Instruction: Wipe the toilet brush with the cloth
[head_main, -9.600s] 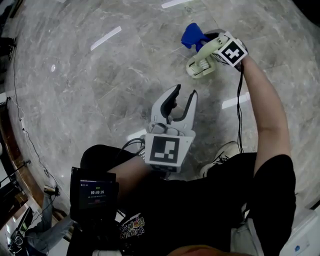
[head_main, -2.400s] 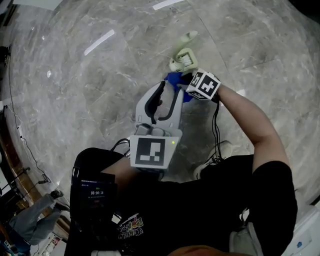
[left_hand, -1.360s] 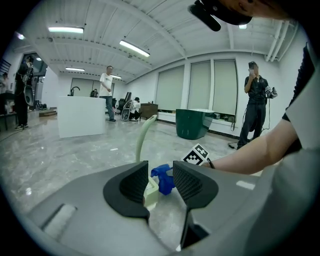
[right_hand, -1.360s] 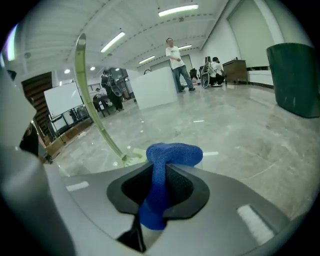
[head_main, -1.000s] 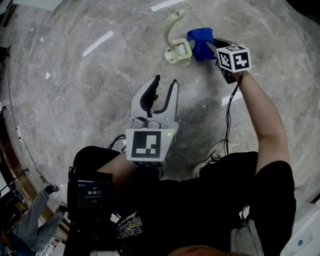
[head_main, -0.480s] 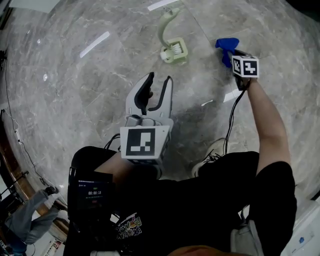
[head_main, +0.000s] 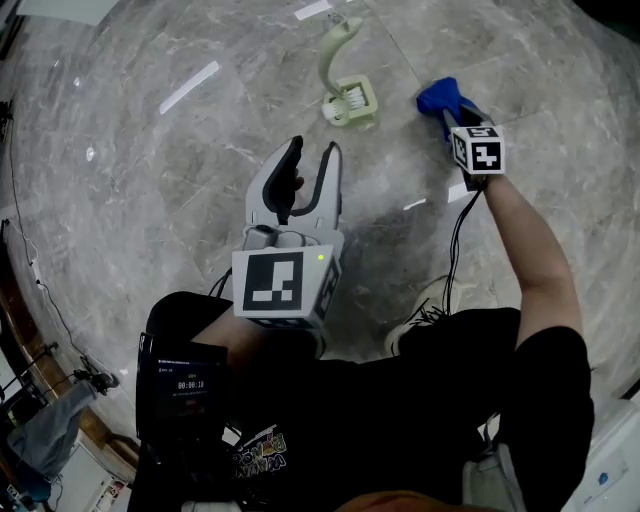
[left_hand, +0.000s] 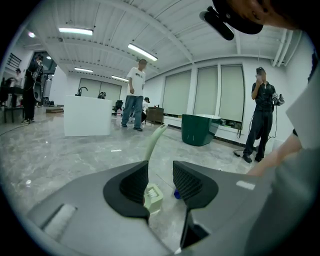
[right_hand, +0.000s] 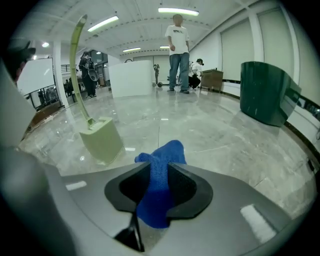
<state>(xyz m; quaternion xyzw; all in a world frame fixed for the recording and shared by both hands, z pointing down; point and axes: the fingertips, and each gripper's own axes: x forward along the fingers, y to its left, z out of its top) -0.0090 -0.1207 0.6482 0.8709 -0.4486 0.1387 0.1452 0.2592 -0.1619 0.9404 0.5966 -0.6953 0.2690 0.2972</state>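
The pale green toilet brush (head_main: 346, 98) stands in its holder on the marble floor, apart from both grippers. Right of it, low over the floor, my right gripper (head_main: 447, 108) has the blue cloth (head_main: 438, 96) between its pads; its jaws are opening and the cloth still fills the gap. In the right gripper view the cloth (right_hand: 162, 152) hangs from the right gripper (right_hand: 159, 169), with the brush (right_hand: 102, 140) off to the left. My left gripper (head_main: 312, 152) is held open and empty in front of me. Through the left gripper (left_hand: 161, 176) gap, the brush (left_hand: 153, 195) shows beyond.
A dark green bin (right_hand: 267, 92) stands to the right. A white counter (left_hand: 87, 116) and several standing people are farther back. A cable runs from my right gripper along the arm. My shoe (head_main: 425, 318) is on the floor below the right arm.
My right gripper carried the cloth away from the brush, to the right and down toward the floor. The brush now stands alone. My left gripper has hardly moved.
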